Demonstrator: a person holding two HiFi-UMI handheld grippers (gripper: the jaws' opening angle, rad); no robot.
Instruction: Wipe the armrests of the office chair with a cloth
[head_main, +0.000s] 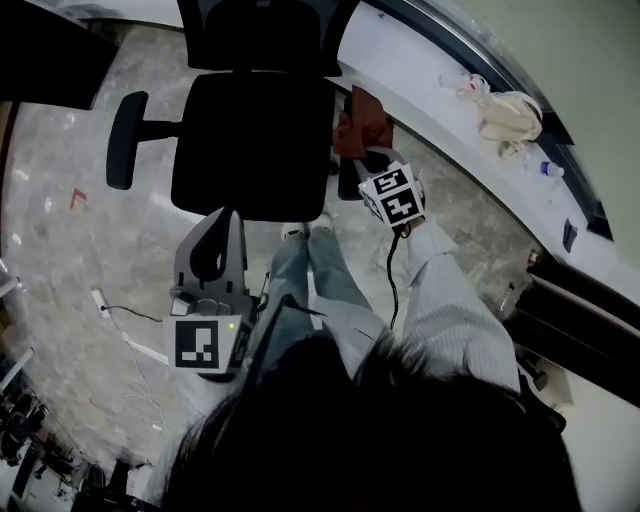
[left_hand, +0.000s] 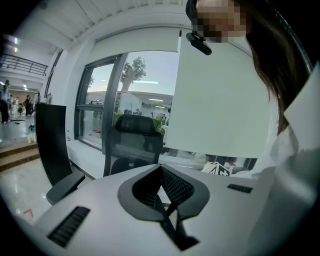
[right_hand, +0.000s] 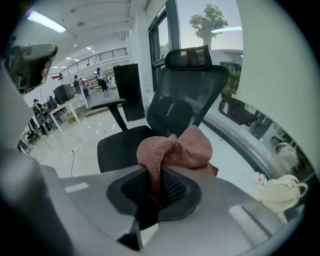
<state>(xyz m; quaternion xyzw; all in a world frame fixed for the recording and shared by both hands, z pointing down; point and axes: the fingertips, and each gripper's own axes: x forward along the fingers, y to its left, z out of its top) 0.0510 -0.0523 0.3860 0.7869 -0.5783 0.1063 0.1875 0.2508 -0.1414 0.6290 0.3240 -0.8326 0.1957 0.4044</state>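
While the person stood over the office chair (head_main: 250, 140), the right gripper (right_hand: 156, 175) was out at the chair's window-side armrest (head_main: 347, 185). Its jaws were clamped on a fold of a reddish-brown cloth (head_main: 360, 125). From the head view, the cloth lay bunched over the front part of that armrest, just ahead of the gripper's marker cube (head_main: 392, 193). In the right gripper view, one pinched strip of cloth ran down between the jaws and the rest bulged out above them (a loose, rounded wad). Whether the wad pressed firmly on the pad could not be told.

The left gripper (left_hand: 161, 170) was held low and back, near the person's legs (head_main: 310, 270), short of the seat's front edge and well apart from the cloth. Its jaws were closed tip to tip with nothing between them. It pointed toward the chair's backrest (left_hand: 132, 142).

The other armrest (head_main: 125, 140) stood out on its bracket at the far side of the seat, bare, with neither gripper near it.

Surroundings noted: pale marbled floor (head_main: 60, 230) with a thin white cable (head_main: 135, 355) trailing across it. A light ledge (head_main: 430, 90) curved along under the windows. A cream-coloured bag (head_main: 510, 115) sat slumped on that ledge, well apart from the chair. The person's striped sleeve (head_main: 440, 300) ran up to the right gripper.
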